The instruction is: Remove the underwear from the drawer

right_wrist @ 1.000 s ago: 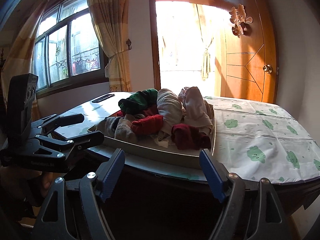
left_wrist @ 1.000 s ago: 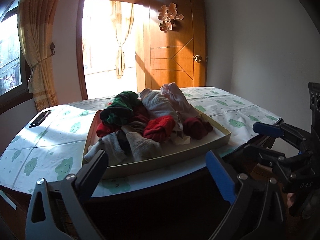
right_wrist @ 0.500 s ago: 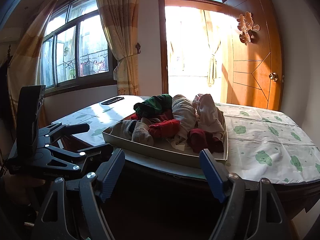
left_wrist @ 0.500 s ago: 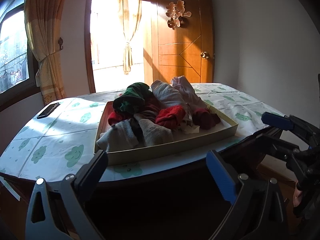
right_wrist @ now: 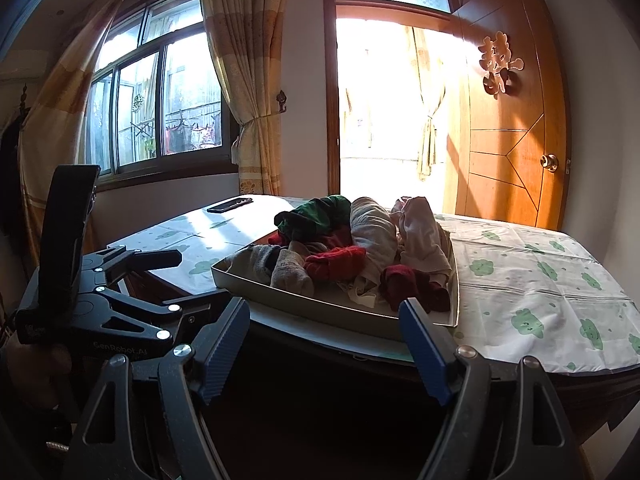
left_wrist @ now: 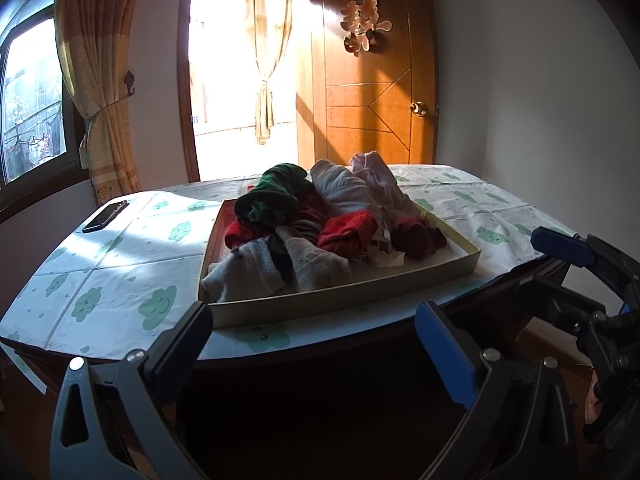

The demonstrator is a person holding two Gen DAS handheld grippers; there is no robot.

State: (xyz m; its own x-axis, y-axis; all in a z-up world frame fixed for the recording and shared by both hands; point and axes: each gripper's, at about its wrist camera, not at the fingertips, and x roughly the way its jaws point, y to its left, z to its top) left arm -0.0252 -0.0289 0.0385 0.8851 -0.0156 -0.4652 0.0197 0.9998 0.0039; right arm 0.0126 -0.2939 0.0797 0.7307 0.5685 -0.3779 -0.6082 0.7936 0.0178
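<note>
Left wrist view: drawer tray point(left_wrist: 344, 300) of heaped underwear point(left_wrist: 316, 228) sits at 12 o'clock on the table point(left_wrist: 120, 272), within easy reach. Both hand-held grippers, left point(left_wrist: 312, 336) and right point(right_wrist: 324, 328), gape wide and empty, probably lining up a grab.

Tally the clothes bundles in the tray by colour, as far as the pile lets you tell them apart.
Bundles in the tray, counting only those visibly separate:
Green: 1
Bright red: 1
Dark red, right end: 1
Red, left side under the green: 1
Grey or beige, front: 2
Pale, back: 2
Total: 8; more may be hidden underneath.
</note>
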